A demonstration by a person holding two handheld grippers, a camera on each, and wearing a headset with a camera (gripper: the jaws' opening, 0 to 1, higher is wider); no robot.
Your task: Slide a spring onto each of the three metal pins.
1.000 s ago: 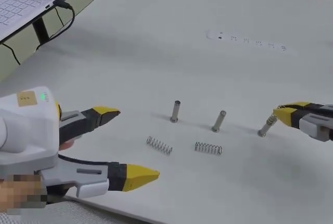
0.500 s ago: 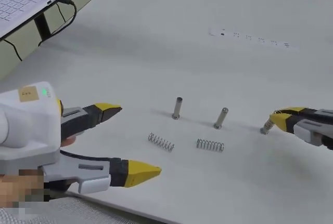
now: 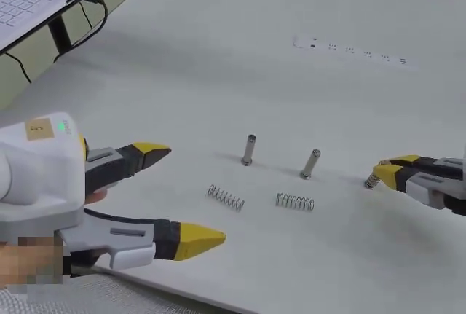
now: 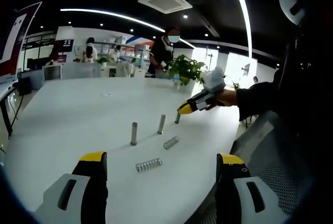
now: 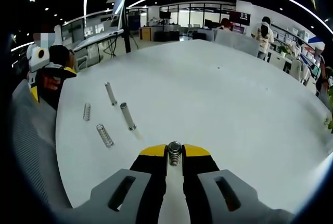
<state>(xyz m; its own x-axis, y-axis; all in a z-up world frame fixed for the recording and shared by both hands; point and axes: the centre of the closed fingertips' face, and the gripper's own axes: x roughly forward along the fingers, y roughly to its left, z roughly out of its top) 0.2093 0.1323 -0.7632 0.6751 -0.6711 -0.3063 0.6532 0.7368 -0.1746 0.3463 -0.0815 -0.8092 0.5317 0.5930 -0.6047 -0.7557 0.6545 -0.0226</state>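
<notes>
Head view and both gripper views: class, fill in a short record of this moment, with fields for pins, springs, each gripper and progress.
Bare, as the head view shows them: left pin and middle pin, upright
Sprung: right pin, spring around it
Loose: left spring and right spring, lying on the table
Left gripper: jaws open, empty
Right gripper: jaws closed on right pin
Progress: one pin of three carries a spring

The middle pin [image 3: 311,163] is looked down on from close above in the head view and is sighted low from opposite sides in the two gripper views.
</notes>
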